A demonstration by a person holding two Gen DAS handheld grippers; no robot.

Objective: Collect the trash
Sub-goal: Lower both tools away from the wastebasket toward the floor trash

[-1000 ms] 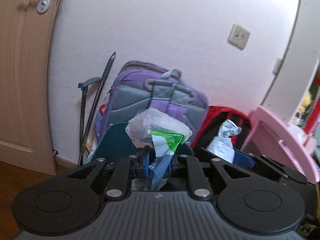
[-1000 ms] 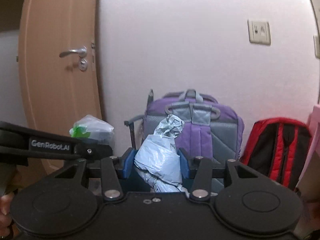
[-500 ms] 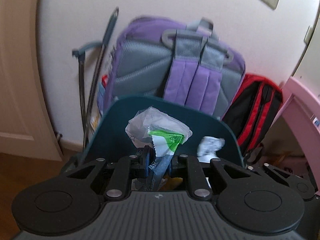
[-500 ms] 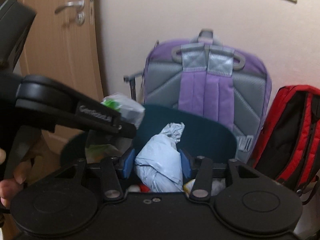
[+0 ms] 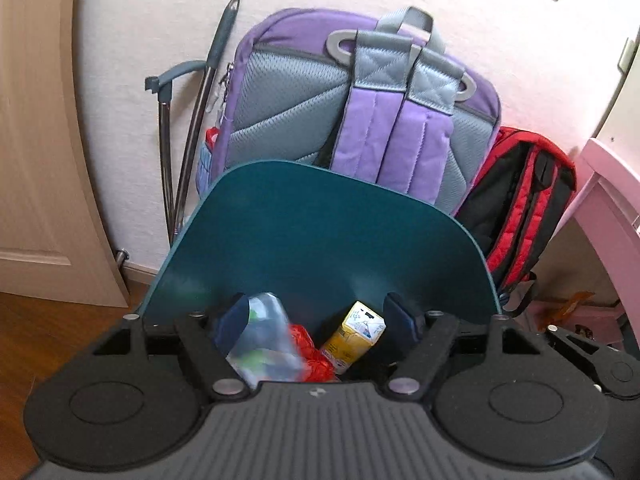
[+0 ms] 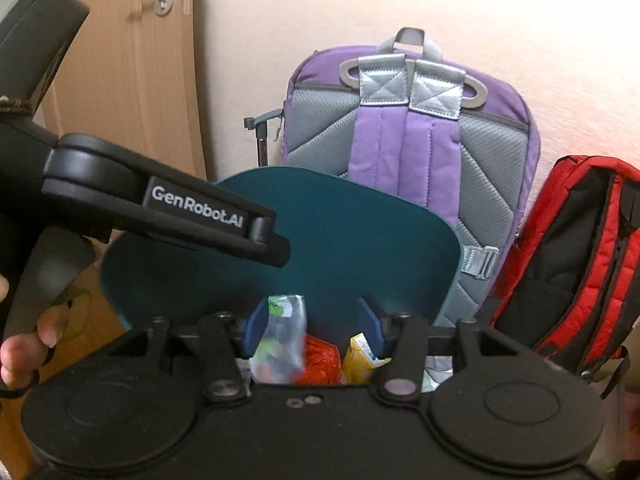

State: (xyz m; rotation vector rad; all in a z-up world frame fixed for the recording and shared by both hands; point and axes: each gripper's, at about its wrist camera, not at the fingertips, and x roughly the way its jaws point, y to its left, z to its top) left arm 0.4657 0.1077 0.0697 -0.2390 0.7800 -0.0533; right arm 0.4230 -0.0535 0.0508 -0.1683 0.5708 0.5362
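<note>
Both jaws opening over bin: left gripper spread, clear bag released inside; right gripper empty.

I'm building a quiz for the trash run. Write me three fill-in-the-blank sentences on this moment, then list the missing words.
1. The raised bin lid is dark ____ in colour.
2. Leaning on the wall behind the bin is a purple backpack; to its right stands a ____ and black one.
3. In the bin, beside the clear plastic bag and a red wrapper, lies a small ____ carton.

Missing words: teal; red; yellow
</note>
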